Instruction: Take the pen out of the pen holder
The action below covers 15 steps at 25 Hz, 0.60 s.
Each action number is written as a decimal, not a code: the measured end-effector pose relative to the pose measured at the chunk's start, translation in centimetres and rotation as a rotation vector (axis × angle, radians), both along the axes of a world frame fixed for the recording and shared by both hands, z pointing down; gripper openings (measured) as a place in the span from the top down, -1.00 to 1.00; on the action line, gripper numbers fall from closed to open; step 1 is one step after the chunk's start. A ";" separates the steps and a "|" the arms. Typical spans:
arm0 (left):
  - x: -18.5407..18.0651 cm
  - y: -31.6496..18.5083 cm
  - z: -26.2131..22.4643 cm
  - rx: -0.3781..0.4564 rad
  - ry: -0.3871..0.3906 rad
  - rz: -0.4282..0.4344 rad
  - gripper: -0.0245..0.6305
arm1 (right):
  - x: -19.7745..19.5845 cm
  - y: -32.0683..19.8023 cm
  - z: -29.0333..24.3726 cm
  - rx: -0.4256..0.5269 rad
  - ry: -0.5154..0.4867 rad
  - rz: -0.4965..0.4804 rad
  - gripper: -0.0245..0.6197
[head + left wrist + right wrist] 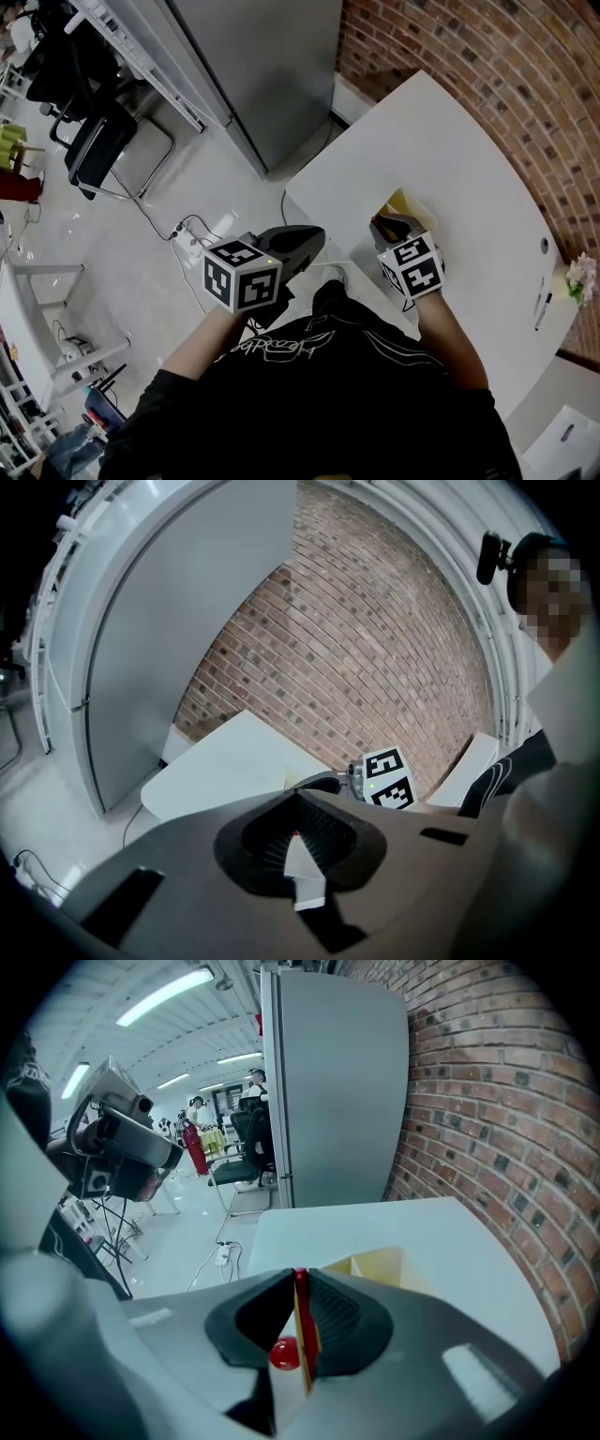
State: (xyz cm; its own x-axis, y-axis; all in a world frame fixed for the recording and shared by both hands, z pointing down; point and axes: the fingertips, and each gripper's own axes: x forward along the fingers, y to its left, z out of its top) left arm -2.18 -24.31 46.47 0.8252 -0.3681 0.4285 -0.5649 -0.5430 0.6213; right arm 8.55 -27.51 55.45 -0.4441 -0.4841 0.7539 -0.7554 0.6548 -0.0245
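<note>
While the left tool (pixel 298 799) sits closed, the right tool (pixel 298 1276) pinches the red pen (pixel 301 1321) by the pen holder (pixel 382 1265).

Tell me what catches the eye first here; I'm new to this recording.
The right gripper has its fingers shut on a red pen, close by the yellow pen holder on the white table. The left gripper, shut on nothing, hangs beside the table's edge, over the floor. A brick wall runs behind.

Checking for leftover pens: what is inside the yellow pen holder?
The pen holder shows only bare yellow inner walls. Its lower part is covered by the right gripper, shut on a red pen.
</note>
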 end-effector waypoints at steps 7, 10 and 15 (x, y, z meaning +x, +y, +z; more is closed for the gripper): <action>-0.5 0.8 -0.5 0.010 -0.001 0.000 0.92 | 0.5 0.2 -1.0 0.039 -0.003 0.037 0.77; -0.7 1.2 -0.7 0.014 -0.004 0.002 0.92 | 0.8 0.1 -1.7 0.063 -0.009 0.057 0.77; -1.0 1.8 -1.2 0.025 -0.005 0.002 0.92 | 1.2 0.0 -3.1 0.102 -0.031 0.090 0.78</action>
